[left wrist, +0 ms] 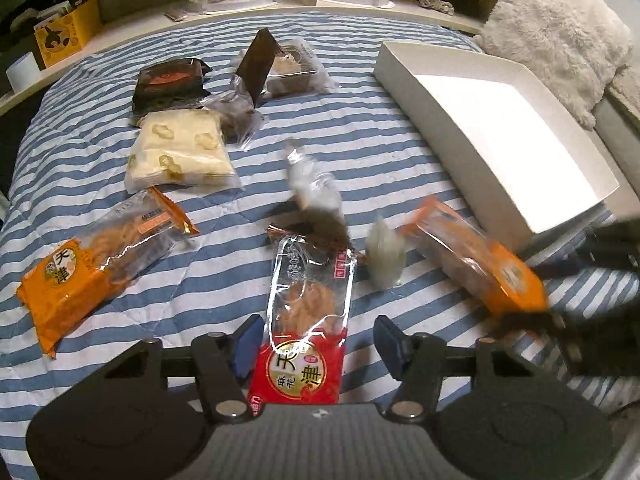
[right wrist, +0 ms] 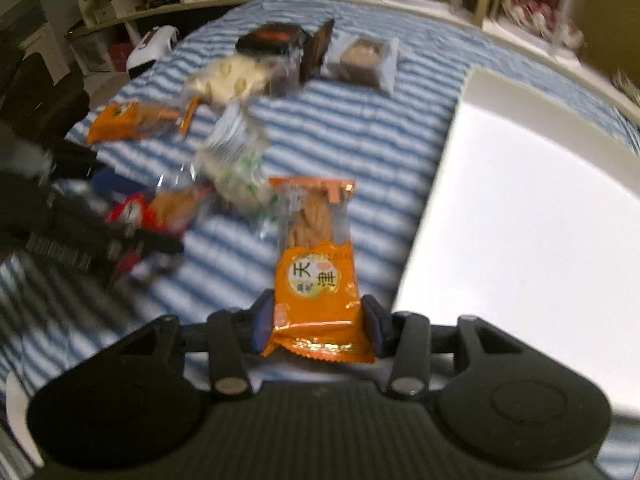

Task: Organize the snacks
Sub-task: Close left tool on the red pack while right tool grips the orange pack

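Now the left claw (left wrist: 316,344) has a red pack (left wrist: 306,320) between its blue pads: the left pad touches the pack's edge, the right pad stands a little off it, so whether it pinches cannot be told. The pack is long, with a red printed end nearest the claw and a clear window showing a brown twisted snack. The right claw (right wrist: 318,320) pinches an orange pack (right wrist: 316,276) by its printed orange end, both pads pressed against its sides; its clear upper half shows a twisted snack and ends in an orange seal. It hangs over the striped cover (right wrist: 360,140), just left of the white box (right wrist: 520,220), which lies open to the right claw's right. Ahead of the left claw, a small pale pack (left wrist: 384,256) and a blurred clear pack (left wrist: 316,188) lie close by. To its left lies a second orange pack (left wrist: 96,268); beyond that a cream pack (left wrist: 180,156), a dark pack (left wrist: 168,84) and a clear tray pack (left wrist: 292,68). Nothing lies between the orange pack and the box.
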The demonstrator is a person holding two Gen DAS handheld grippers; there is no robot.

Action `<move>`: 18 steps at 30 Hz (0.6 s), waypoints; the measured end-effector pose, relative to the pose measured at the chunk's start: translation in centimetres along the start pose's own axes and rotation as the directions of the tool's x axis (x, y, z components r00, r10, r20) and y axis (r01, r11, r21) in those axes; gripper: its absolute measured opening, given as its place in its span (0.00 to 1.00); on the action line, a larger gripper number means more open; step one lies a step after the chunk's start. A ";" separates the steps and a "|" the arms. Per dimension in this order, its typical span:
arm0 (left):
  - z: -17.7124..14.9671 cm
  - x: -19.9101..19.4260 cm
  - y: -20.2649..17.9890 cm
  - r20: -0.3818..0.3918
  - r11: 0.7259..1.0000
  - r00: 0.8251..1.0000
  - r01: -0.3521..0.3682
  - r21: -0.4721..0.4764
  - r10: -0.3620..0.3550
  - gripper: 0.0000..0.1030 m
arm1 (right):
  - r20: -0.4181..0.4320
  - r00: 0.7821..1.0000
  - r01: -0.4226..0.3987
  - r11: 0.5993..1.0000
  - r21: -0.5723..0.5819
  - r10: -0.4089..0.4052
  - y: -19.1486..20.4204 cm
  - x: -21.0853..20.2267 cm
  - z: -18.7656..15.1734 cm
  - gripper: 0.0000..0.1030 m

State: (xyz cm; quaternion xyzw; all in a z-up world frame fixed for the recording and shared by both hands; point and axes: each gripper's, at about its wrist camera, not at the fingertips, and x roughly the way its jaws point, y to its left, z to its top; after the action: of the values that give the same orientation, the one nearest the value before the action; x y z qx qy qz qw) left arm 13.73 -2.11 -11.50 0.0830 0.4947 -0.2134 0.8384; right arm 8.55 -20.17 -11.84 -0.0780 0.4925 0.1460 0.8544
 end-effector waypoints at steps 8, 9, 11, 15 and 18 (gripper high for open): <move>0.1 0.4 -0.2 -0.004 0.999 0.999 -0.039 0.018 0.040 0.53 | -0.032 0.999 -0.043 0.999 0.025 0.043 1.3 0.2 -2.8 0.64; 0.1 0.6 -0.2 -0.005 0.999 0.999 -0.047 0.016 0.047 0.53 | -0.018 0.999 -0.035 0.999 0.027 0.036 1.3 0.4 -2.5 0.65; 0.2 1.0 -0.2 -0.010 0.998 0.998 -0.060 0.017 0.060 0.51 | -0.006 1.000 -0.030 0.999 0.034 0.030 1.1 1.0 -1.6 0.66; 0.2 1.2 -0.4 -0.012 0.997 0.998 -0.066 0.029 0.067 0.46 | -0.024 0.998 -0.060 0.996 0.065 0.062 0.3 2.2 -0.8 0.66; 0.2 1.0 -0.3 -0.032 0.996 0.996 -0.083 0.006 0.084 0.44 | -0.033 0.998 -0.046 0.998 0.045 0.047 0.2 3.0 -1.0 0.58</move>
State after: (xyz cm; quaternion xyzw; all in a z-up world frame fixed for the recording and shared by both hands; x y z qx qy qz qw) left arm 14.20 -2.76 -12.21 0.1090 0.5037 -0.1780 0.8383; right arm 9.11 -19.77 -14.96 -0.0502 0.5116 0.1537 0.8439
